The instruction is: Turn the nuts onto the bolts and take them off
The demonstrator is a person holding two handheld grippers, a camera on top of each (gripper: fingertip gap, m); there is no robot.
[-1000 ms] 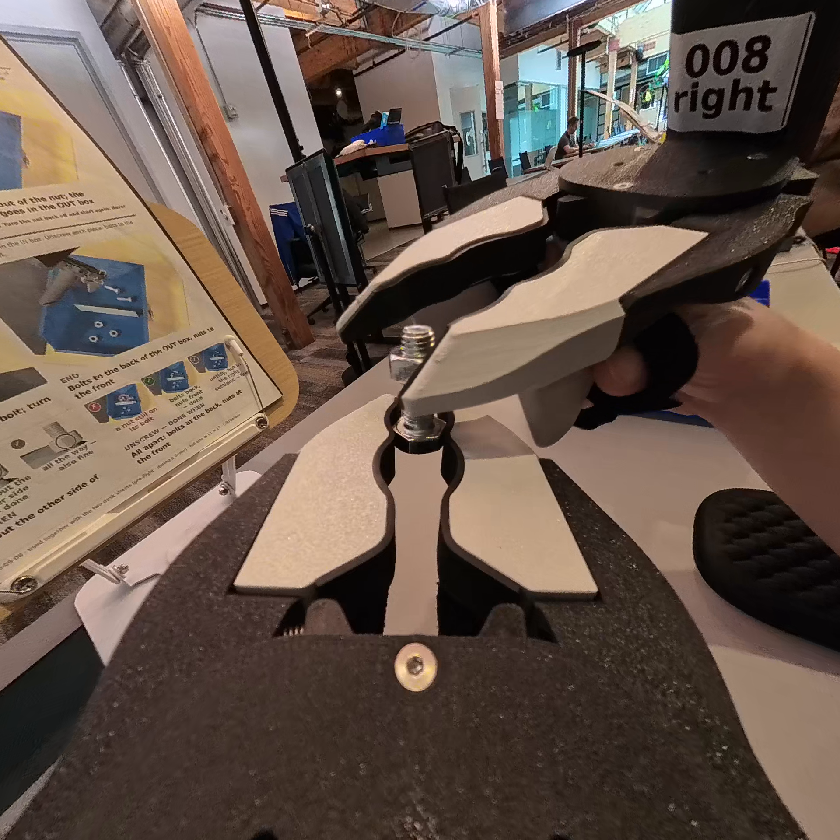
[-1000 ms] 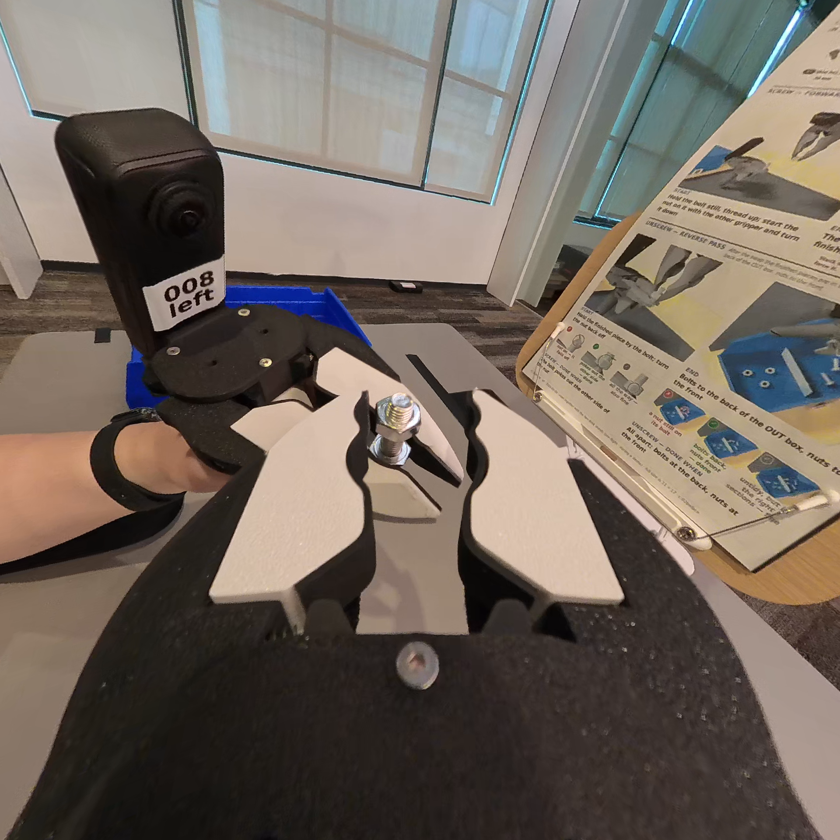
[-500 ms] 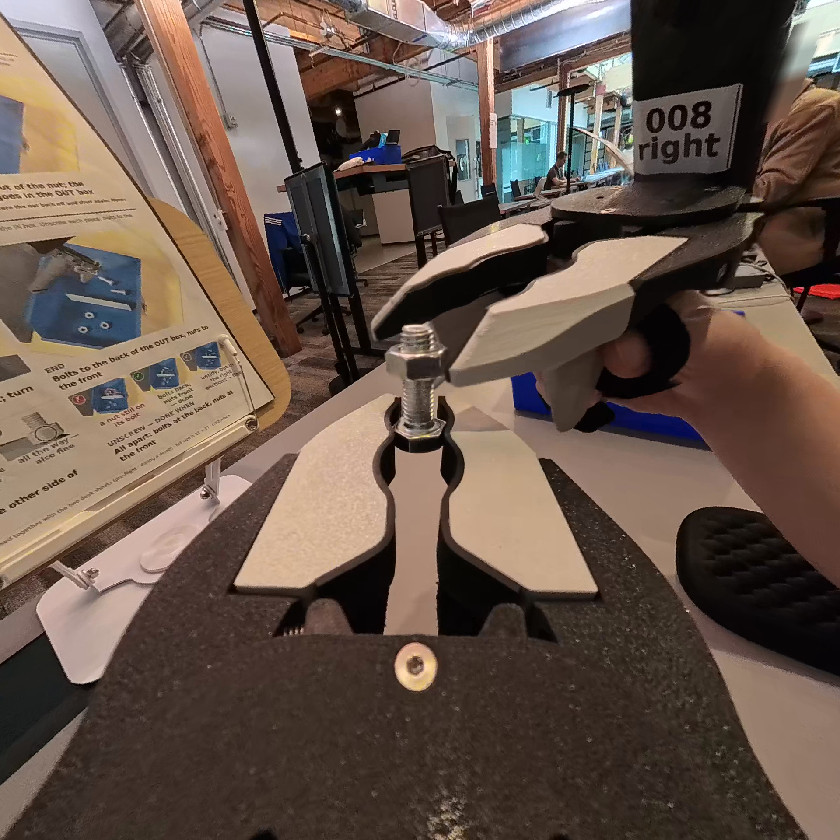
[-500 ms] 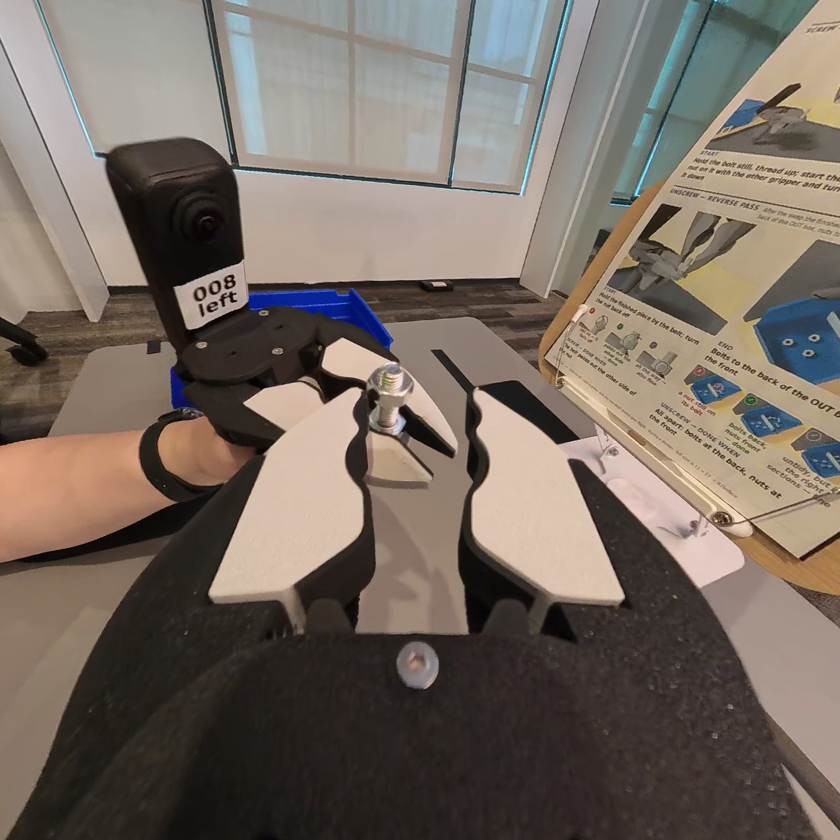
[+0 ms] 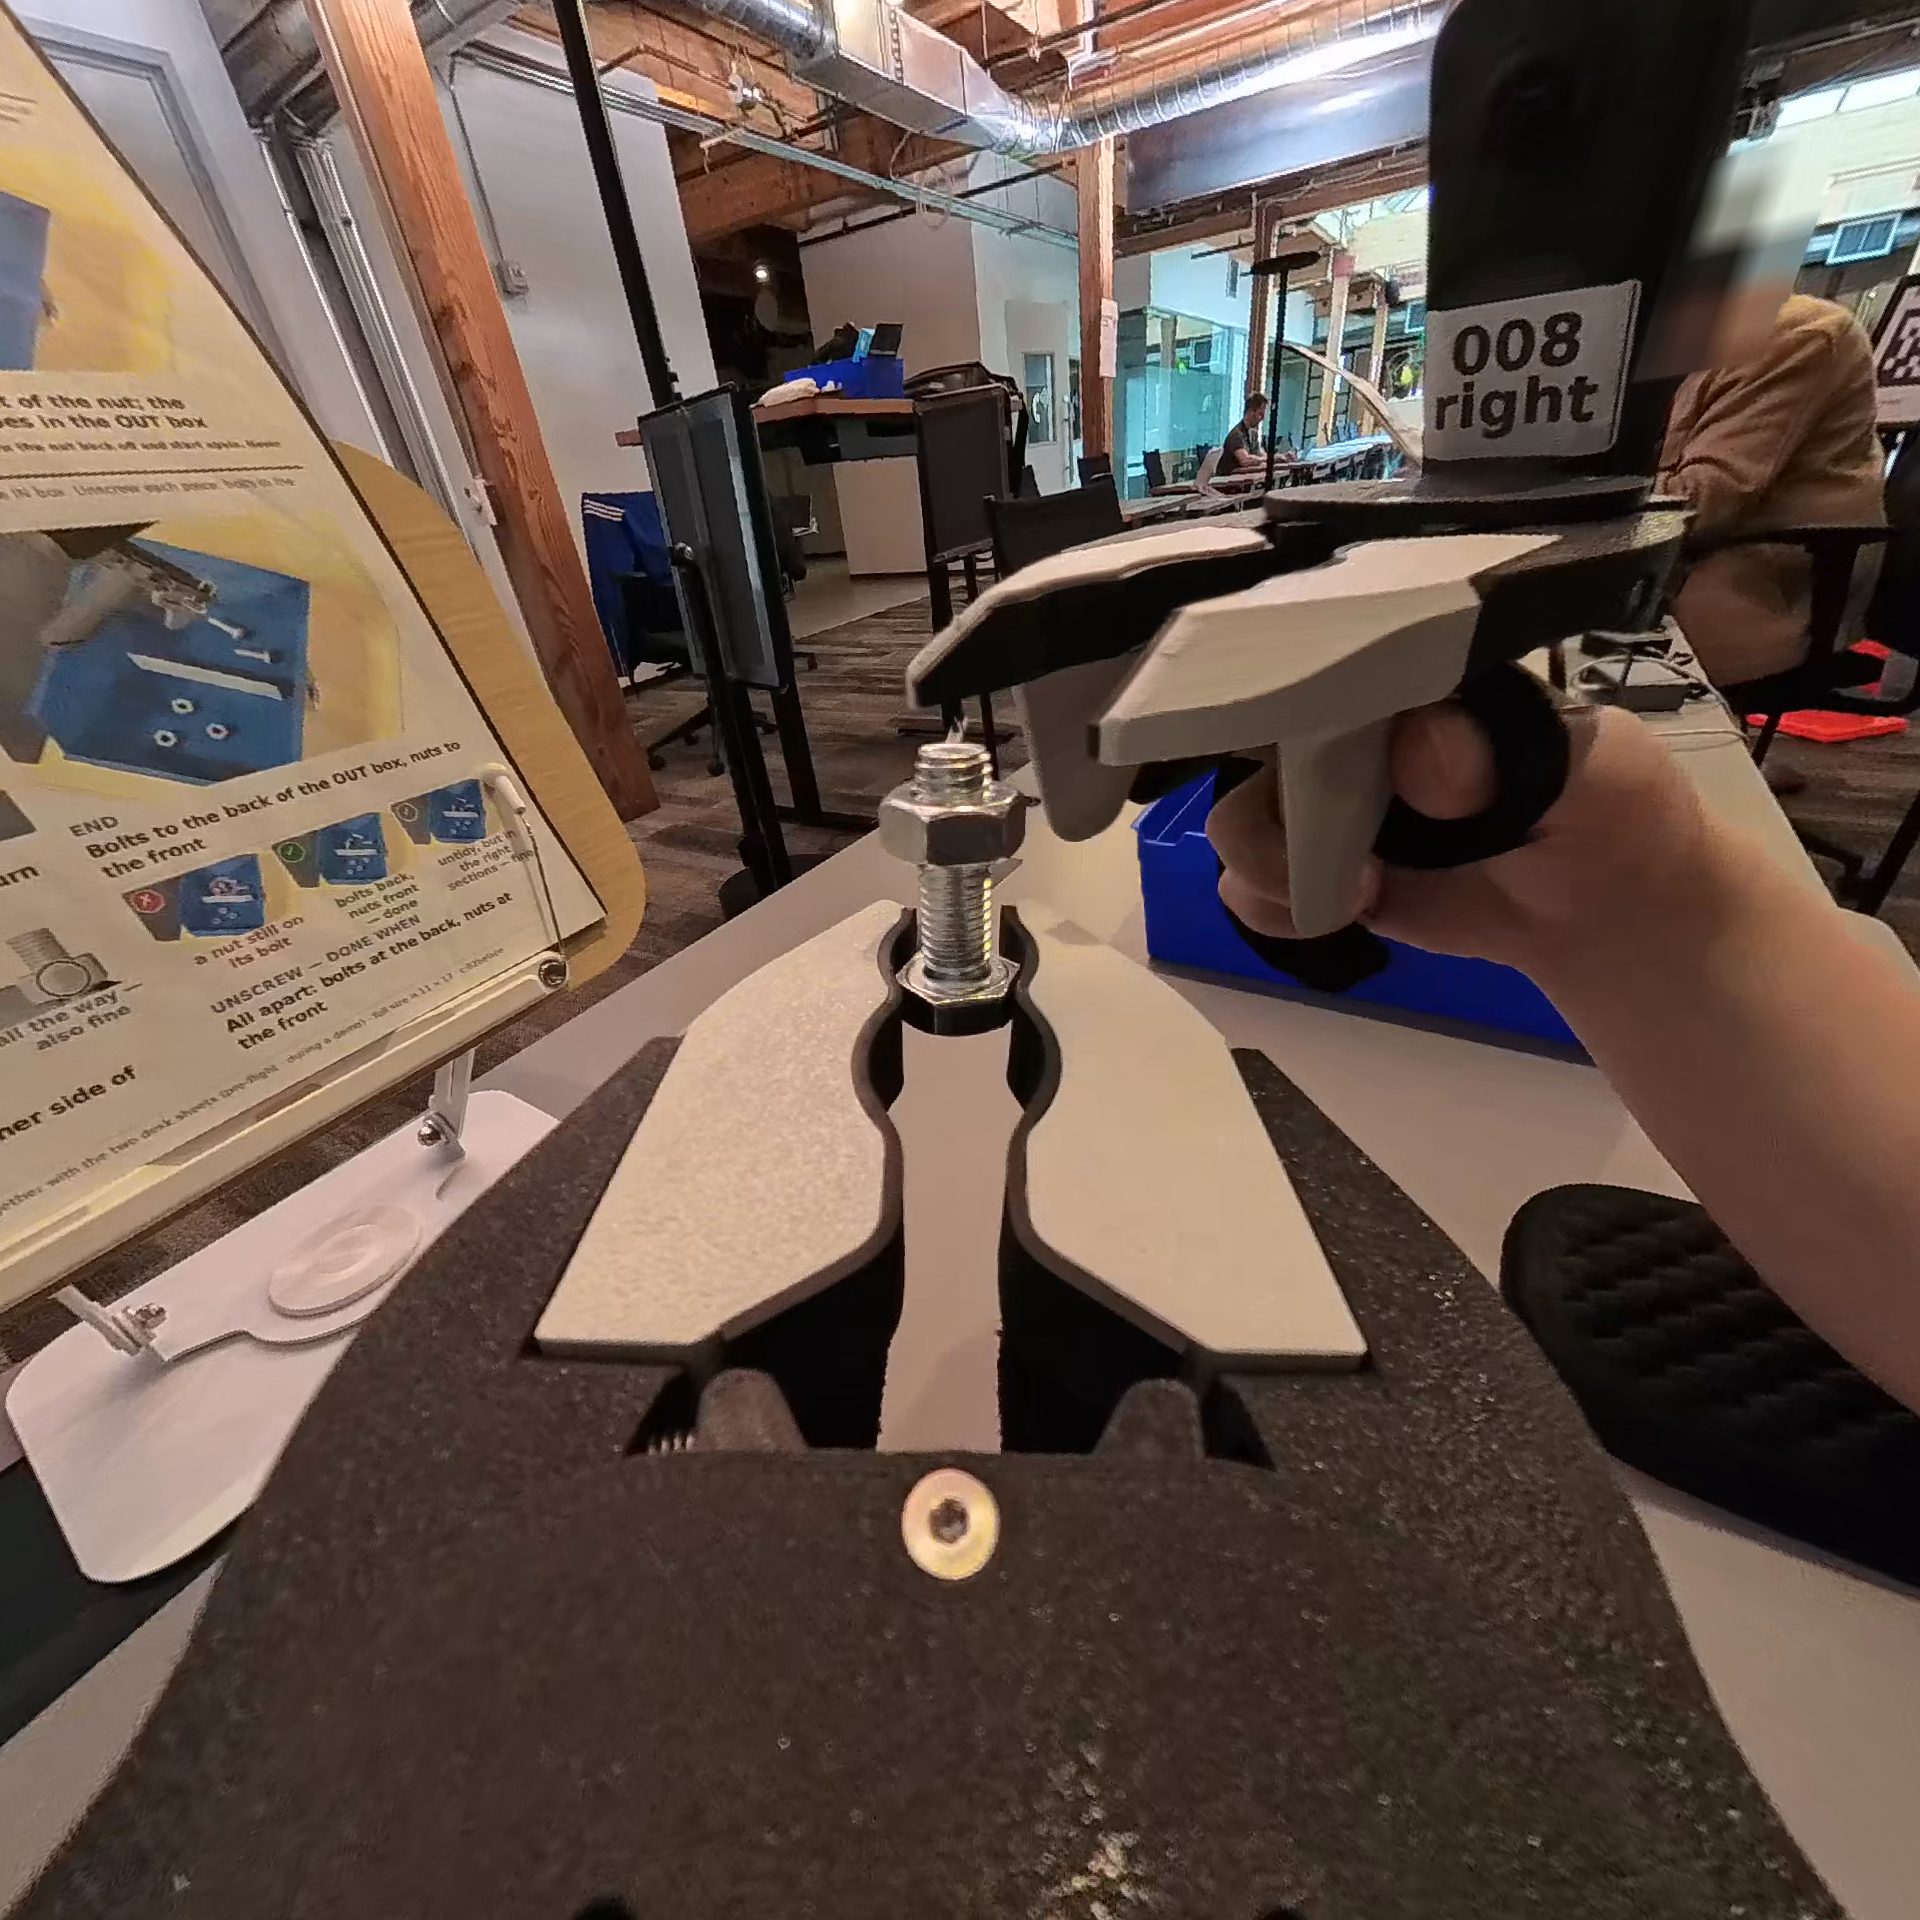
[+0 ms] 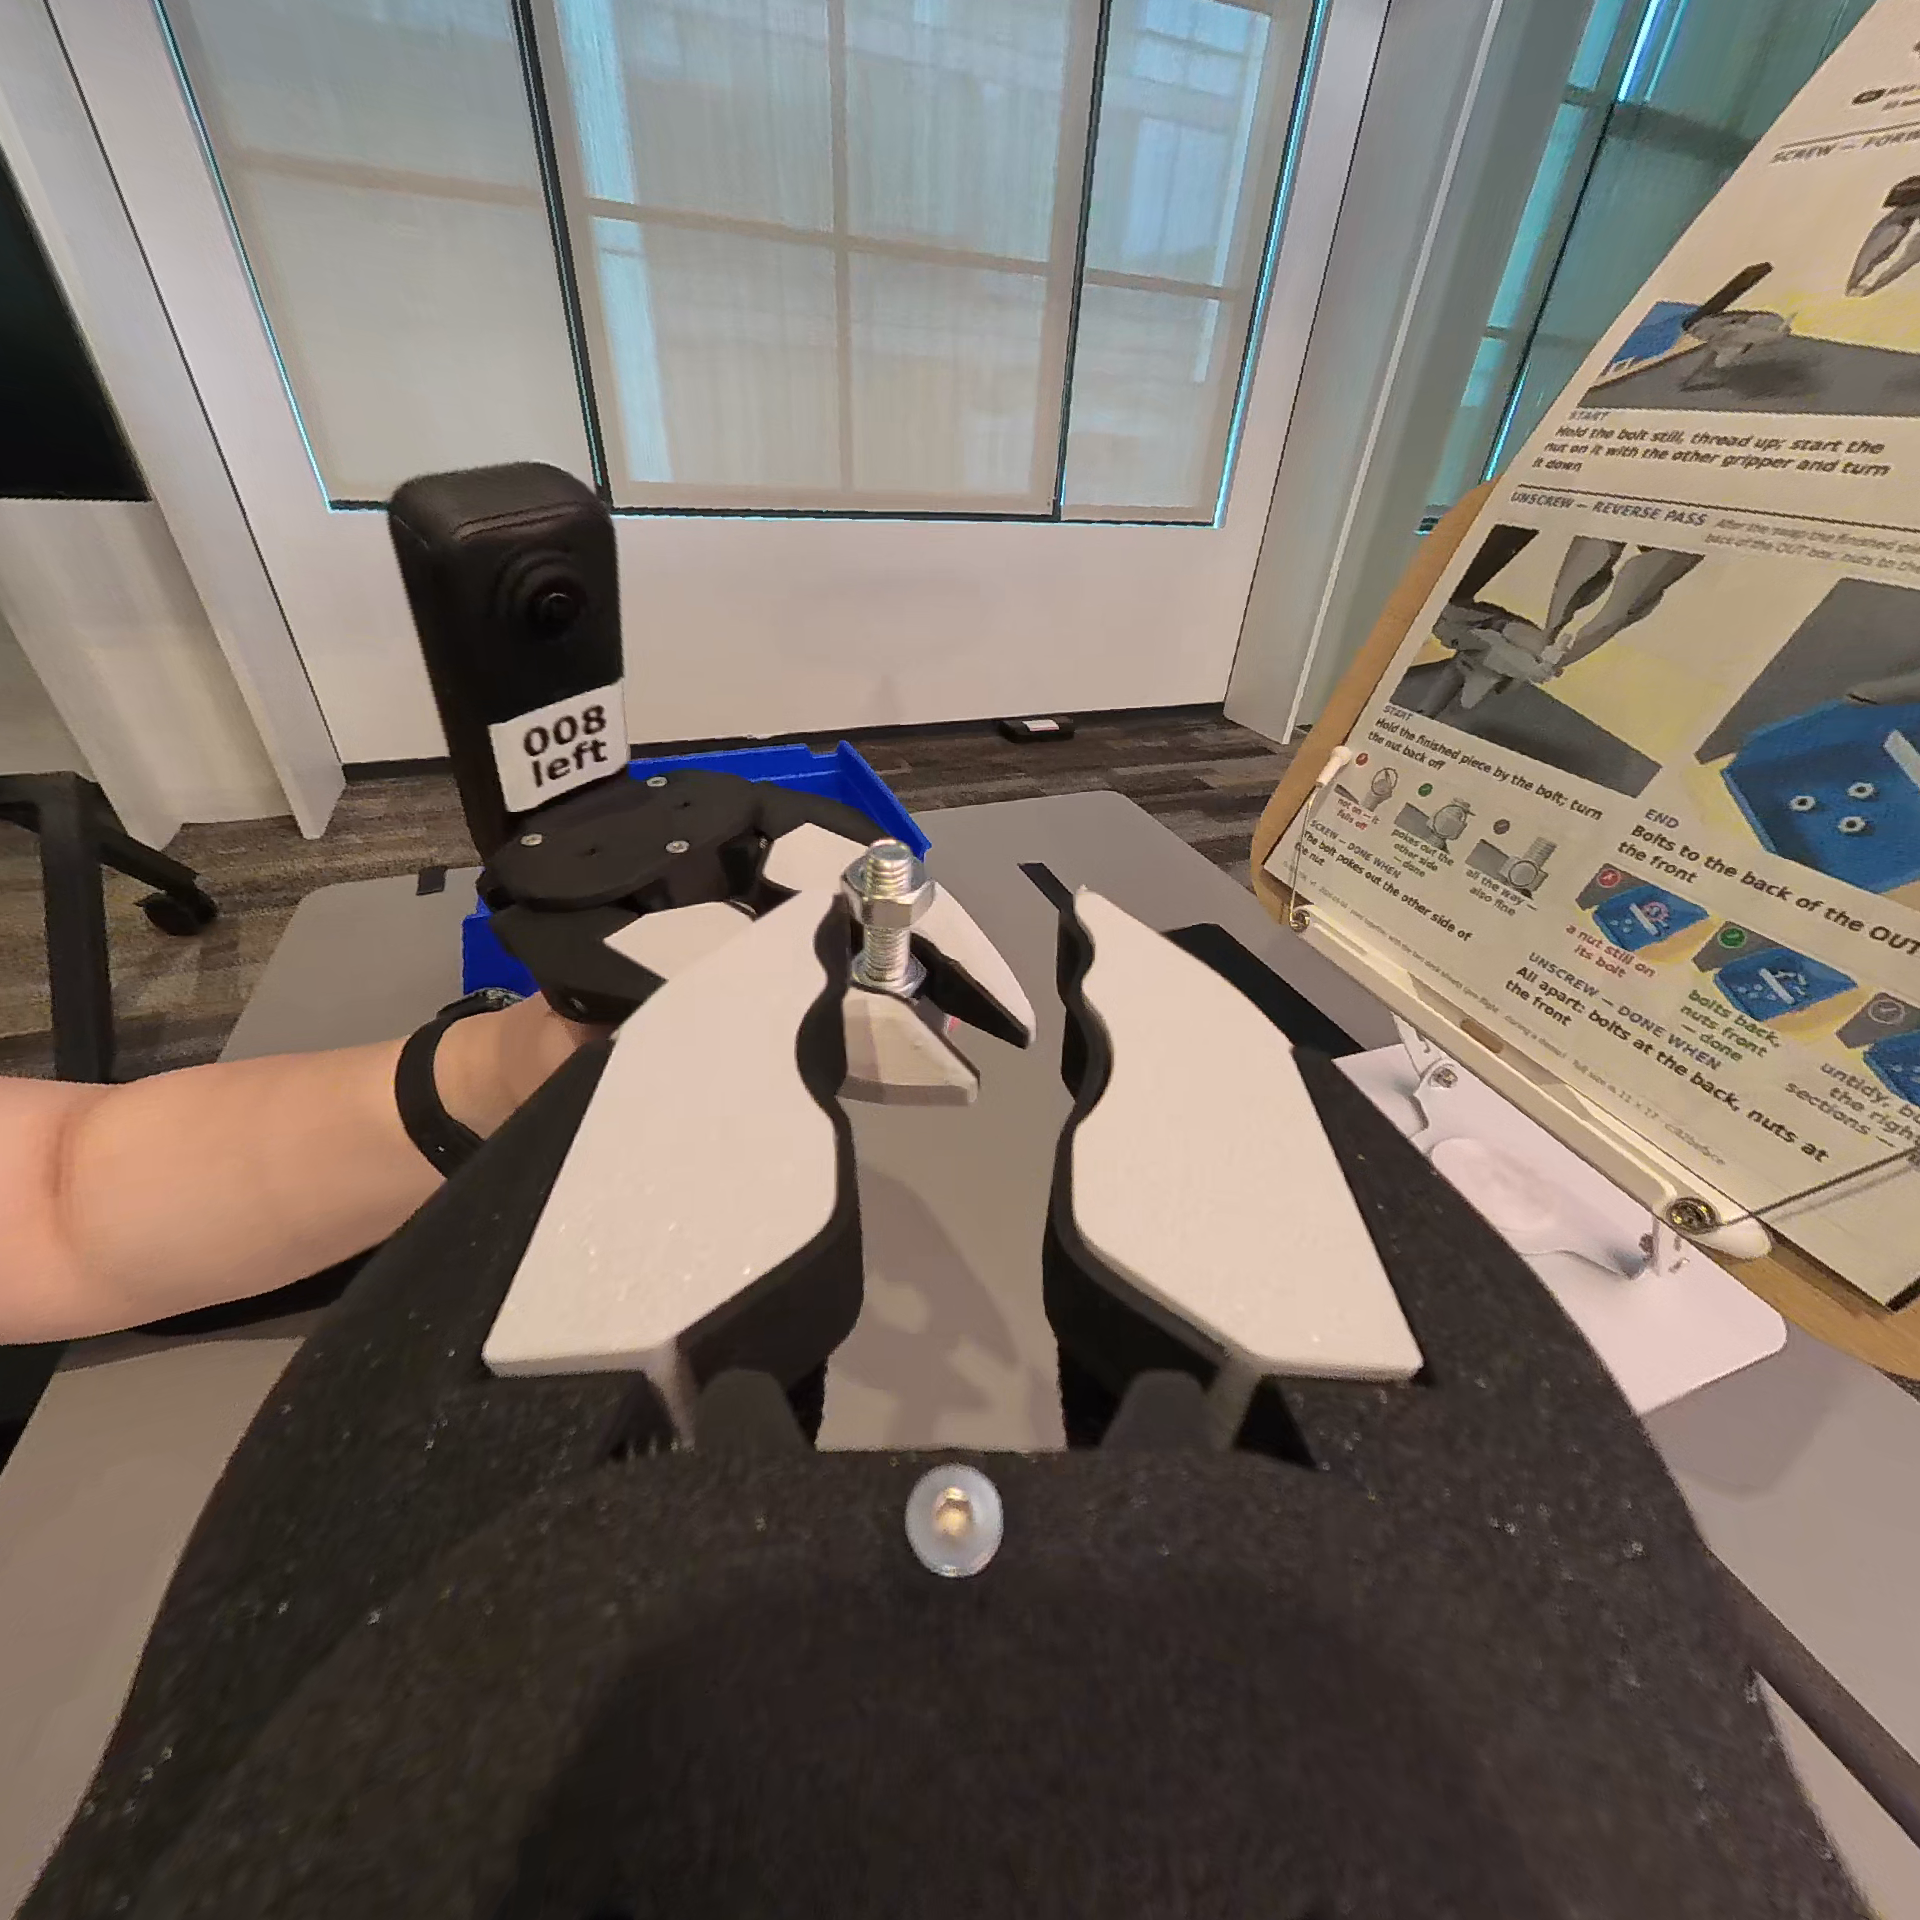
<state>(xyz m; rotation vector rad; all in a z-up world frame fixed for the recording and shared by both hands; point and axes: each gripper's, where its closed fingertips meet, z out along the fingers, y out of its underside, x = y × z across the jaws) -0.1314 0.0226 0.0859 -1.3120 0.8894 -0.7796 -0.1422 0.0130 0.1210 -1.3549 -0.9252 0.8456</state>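
Observation:
A steel bolt (image 5: 954,925) stands upright, thread up, with its head clamped in my left gripper (image 5: 956,971), which is shut on it. A hex nut (image 5: 951,826) sits on the thread close to the top. My right gripper (image 5: 1023,727) hangs above and to the right of the nut, open and not touching it. In the right wrist view my right gripper (image 6: 951,914) is open and empty. There the nut (image 6: 885,891) and bolt (image 6: 883,940) show just beyond its left fingertip, held by the left gripper (image 6: 966,1039).
A blue bin (image 5: 1299,935) stands on the grey table (image 5: 1403,1122) behind the grippers and also shows in the right wrist view (image 6: 727,790). An instruction board (image 5: 260,727) leans on a white stand (image 5: 156,1455) at the table's side. A black pad (image 5: 1704,1351) lies nearby. The tips of both grippers are at nearly the same place.
My right gripper has drawn back from around the nut, up and to the right. My left gripper still holds the bolt, and both have risen a little.

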